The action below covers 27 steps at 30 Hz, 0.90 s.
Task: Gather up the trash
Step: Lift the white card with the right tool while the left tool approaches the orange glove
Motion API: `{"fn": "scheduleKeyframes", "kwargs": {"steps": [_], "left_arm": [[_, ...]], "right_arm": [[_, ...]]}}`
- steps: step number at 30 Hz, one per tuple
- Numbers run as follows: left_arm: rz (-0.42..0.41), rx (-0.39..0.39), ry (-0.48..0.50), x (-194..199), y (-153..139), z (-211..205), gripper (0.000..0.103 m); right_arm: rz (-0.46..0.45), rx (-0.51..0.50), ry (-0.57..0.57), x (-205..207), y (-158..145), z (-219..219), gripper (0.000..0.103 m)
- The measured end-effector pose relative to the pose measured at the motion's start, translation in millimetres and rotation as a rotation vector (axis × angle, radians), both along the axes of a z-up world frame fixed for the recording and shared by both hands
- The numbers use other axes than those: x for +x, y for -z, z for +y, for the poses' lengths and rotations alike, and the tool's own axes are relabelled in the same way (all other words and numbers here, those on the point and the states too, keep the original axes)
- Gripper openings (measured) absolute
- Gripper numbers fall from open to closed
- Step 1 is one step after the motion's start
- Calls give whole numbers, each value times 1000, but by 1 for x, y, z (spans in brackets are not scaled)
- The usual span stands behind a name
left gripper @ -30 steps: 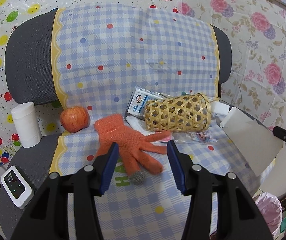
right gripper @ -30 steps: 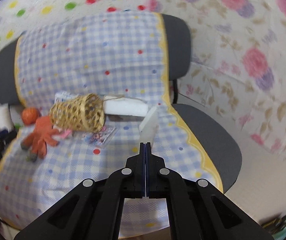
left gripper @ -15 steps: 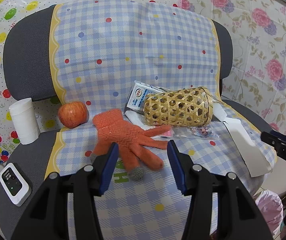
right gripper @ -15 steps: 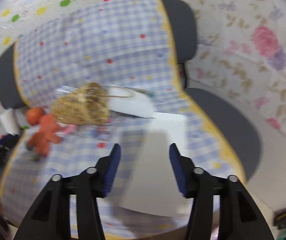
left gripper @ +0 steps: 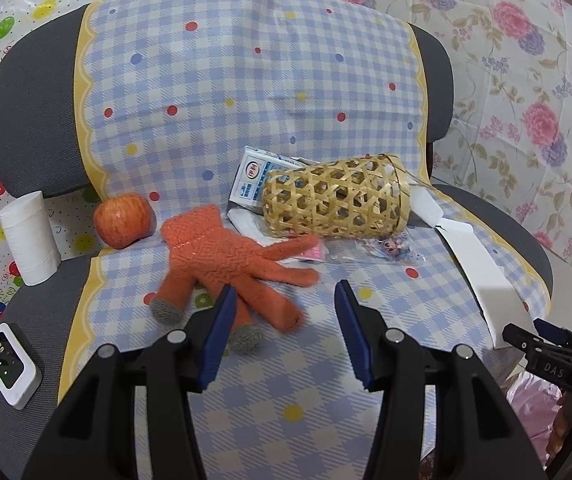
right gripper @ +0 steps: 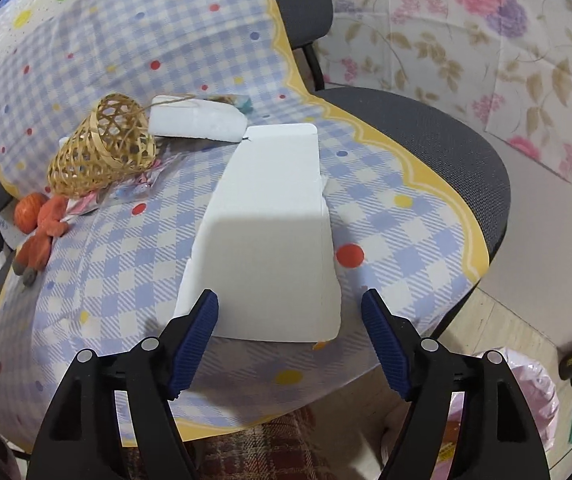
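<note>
Nearest, the right gripper [right gripper: 290, 336] is seen opening, its jaws apart, and the white card [right gripper: 269, 232], clamped a second ago, has been released flat on the chair seat [right gripper: 426, 128]. Farther left, the left gripper [left gripper: 281, 330] is held half apart, empty, over the orange glove [left gripper: 225, 260]. A regrasp is probably needed.

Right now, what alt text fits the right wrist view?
The right gripper, fingers opening, hovers over a flat white card on a checked chair cover; nothing is pinched. Beyond lie a woven basket on its side and a white foam block.
</note>
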<state>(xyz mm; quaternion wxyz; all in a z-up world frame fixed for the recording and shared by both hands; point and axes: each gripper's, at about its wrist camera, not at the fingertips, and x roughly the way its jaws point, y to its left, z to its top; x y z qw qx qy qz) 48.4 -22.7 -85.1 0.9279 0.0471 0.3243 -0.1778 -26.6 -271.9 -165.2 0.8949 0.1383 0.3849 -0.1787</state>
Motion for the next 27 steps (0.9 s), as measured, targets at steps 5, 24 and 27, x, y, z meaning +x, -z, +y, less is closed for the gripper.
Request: {"fn": "scheduleKeyframes", "kwargs": {"steps": [5,24,27], "left_arm": [[0,-3,7,-3,-1,-2,49],[-13,-17,-14,-4,-9,10,49],[-7,-14,-16,-3,-7,11,49]], "right_arm": [[-11,-43,-2,0,-4,17,49],[-118,-250,-181,8,-72,38,2],[-119,-271,-204,11,-71,45,7]]}}
